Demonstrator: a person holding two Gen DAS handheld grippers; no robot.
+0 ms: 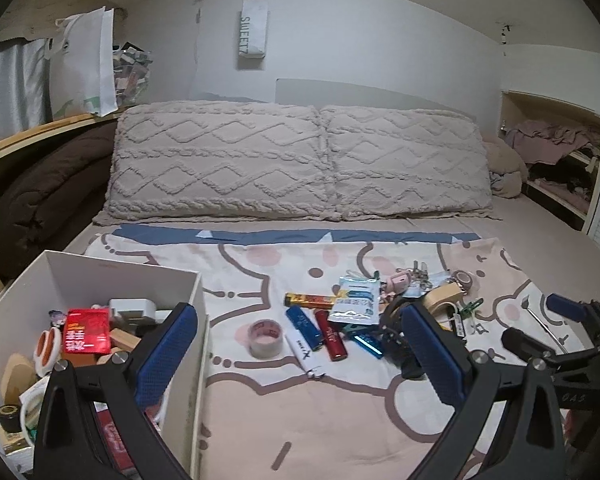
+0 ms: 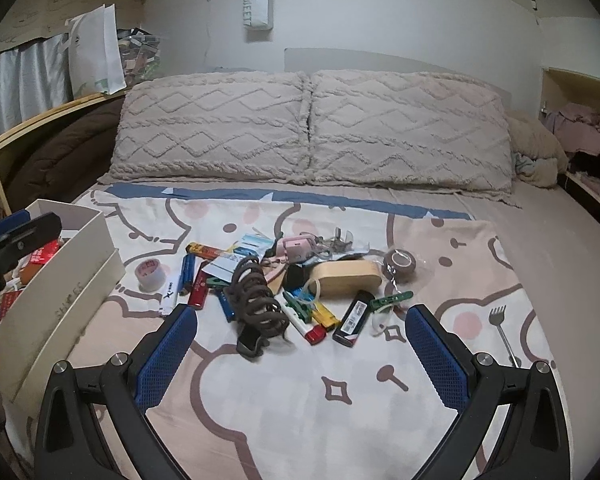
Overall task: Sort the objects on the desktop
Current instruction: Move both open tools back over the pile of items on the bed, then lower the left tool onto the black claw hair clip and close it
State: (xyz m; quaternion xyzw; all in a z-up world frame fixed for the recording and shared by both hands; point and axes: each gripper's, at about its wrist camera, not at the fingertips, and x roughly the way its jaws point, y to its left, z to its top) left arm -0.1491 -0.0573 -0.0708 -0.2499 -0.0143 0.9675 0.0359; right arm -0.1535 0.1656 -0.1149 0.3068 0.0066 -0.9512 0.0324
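Small objects lie heaped on a cartoon-print sheet (image 2: 300, 400): a clear tape roll (image 1: 265, 338), blue (image 1: 304, 322), red (image 1: 332, 334) and white (image 1: 304, 354) lighters, a foil pouch (image 1: 356, 300), a bundle of brown hair ties (image 2: 254, 300), a beige tape roll (image 2: 346, 278) and a black lighter (image 2: 354, 318). A white box (image 1: 180, 292) on the left holds several items. My left gripper (image 1: 298, 312) is open and empty, its left finger over the box's right wall. My right gripper (image 2: 300, 314) is open and empty, just short of the heap.
Two knitted pillows (image 2: 308, 128) lean on the wall behind the sheet. A brown quilt (image 1: 40, 200) and a wooden shelf with a white bag (image 1: 84, 64) are at the left. A wall niche with clothes (image 1: 552, 144) is at the right. A small metal fork (image 2: 500, 320) lies right of the heap.
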